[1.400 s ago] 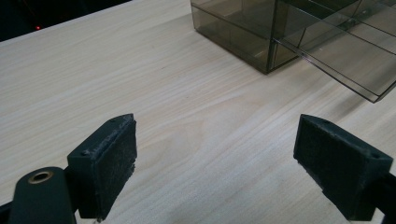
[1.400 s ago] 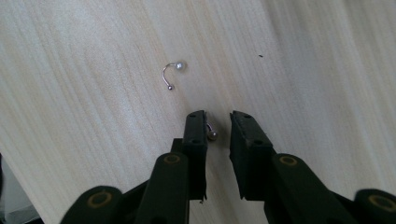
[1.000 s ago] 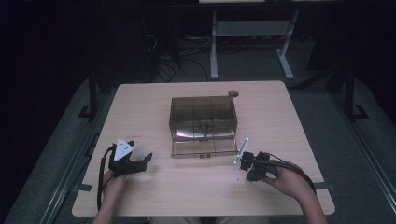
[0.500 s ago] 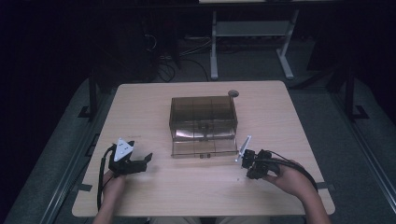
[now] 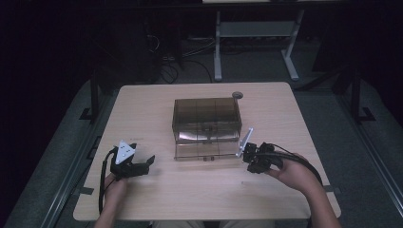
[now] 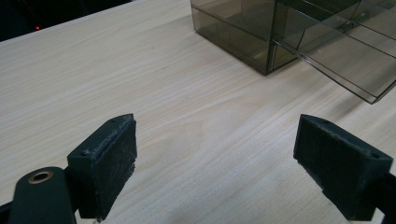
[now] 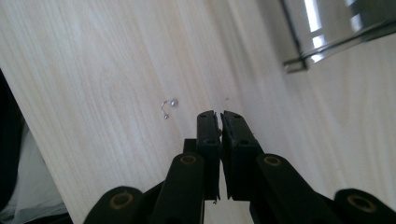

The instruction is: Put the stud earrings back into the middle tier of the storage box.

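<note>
Your left tongs (image 6: 215, 154): spread wide over the counter (image 5: 142, 114).
Your right tongs (image 7: 218, 122): clenched, empty, beside a small curved stud (image 7: 168, 106).

Quick count: one table (image 5: 142, 114), light wood. One smoky plastic box (image 5: 206, 119) on it, with one drawer (image 5: 206, 147) pulled out at the front. The box top looks split into three sections, can't be sure though. One small round disc (image 5: 236, 95) by the box's far corner. One tiny bent metal bit (image 7: 168, 107) with a ball end, lying on the wood. Two grippers: left (image 5: 142, 166), right (image 5: 250, 159). Two hands (image 5: 114, 187) (image 5: 294, 173) holding them. One metal stand (image 5: 256, 38) behind the table.
</note>
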The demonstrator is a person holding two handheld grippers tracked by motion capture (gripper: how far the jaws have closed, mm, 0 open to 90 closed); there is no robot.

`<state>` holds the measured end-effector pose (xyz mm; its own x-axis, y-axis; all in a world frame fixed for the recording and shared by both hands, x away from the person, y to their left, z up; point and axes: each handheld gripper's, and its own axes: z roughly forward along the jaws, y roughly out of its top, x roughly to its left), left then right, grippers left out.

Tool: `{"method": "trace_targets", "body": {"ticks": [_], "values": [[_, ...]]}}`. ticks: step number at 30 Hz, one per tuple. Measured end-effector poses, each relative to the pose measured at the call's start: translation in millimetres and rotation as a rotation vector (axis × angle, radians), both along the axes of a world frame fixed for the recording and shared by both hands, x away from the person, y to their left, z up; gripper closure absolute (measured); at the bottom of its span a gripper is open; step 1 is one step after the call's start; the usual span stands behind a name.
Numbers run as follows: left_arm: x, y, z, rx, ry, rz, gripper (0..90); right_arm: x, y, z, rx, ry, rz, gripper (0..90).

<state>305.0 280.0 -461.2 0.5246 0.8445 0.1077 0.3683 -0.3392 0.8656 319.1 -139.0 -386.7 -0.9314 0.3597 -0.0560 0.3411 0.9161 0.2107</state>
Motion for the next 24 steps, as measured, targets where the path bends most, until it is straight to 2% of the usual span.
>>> {"method": "trace_targets", "body": {"ticks": [7,12,19,21,24], "values": [[0.3,0.0,-0.4,0.000,-0.003,0.001,12.8,13.5,9.9,18.1,0.031,-0.019,0.015,85.5],[0.6,0.4,-0.1,0.007,-0.006,-0.003,12.8,24.5,20.0,27.2,0.033,-0.029,0.024,85.5],[0.5,0.9,0.1,0.007,-0.006,-0.005,12.8,42.9,32.5,29.8,0.021,-0.030,0.018,85.5],[0.4,0.8,0.2,0.001,-0.003,-0.002,12.8,53.2,37.1,26.8,0.014,-0.026,0.011,85.5],[0.3,1.0,0.3,0.003,-0.002,-0.003,12.8,59.5,39.7,22.8,0.003,-0.024,0.001,85.5]]}}
